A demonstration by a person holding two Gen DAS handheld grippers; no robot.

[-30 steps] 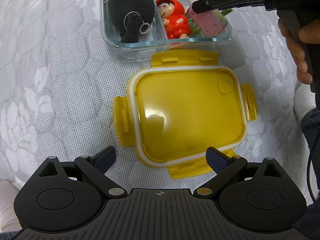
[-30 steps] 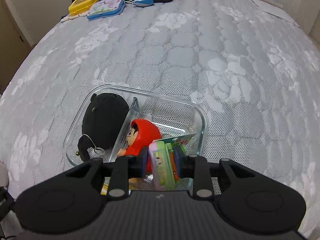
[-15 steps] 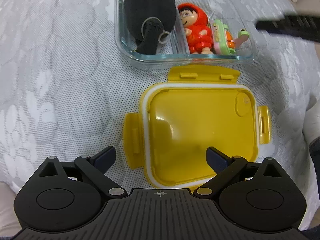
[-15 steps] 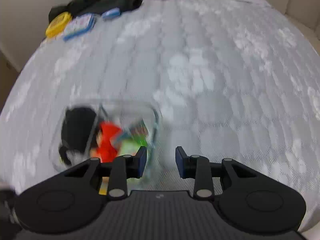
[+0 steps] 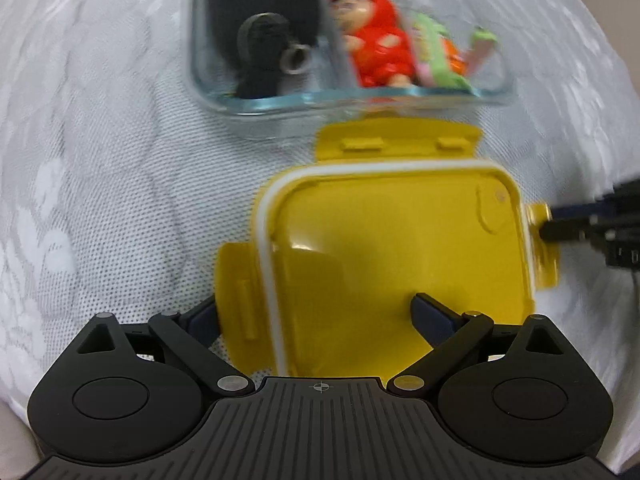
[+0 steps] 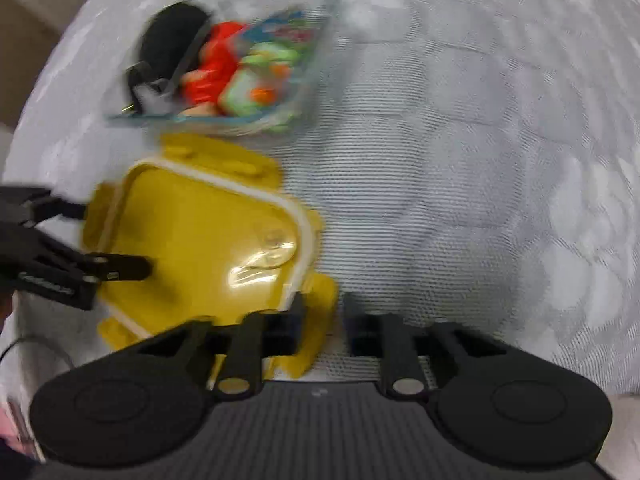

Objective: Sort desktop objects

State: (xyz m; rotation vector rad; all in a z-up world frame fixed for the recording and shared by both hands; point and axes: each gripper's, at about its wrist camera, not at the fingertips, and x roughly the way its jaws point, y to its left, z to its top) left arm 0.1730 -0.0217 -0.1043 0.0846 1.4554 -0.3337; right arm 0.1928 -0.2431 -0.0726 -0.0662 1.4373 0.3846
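A lid (image 5: 396, 256) lies flat on the lace-covered tabletop (image 5: 100, 160), just in front of a divided glass container (image 5: 348, 100). In the container's left compartment sits a plush toy (image 5: 260, 36); in the right, a hooded doll (image 5: 376, 48) lies beside a small toy (image 5: 436, 56). The left tongs (image 5: 316, 312) straddle the lid's near-left corner, while the right tongs (image 6: 322, 316) reach its right-hand tab.
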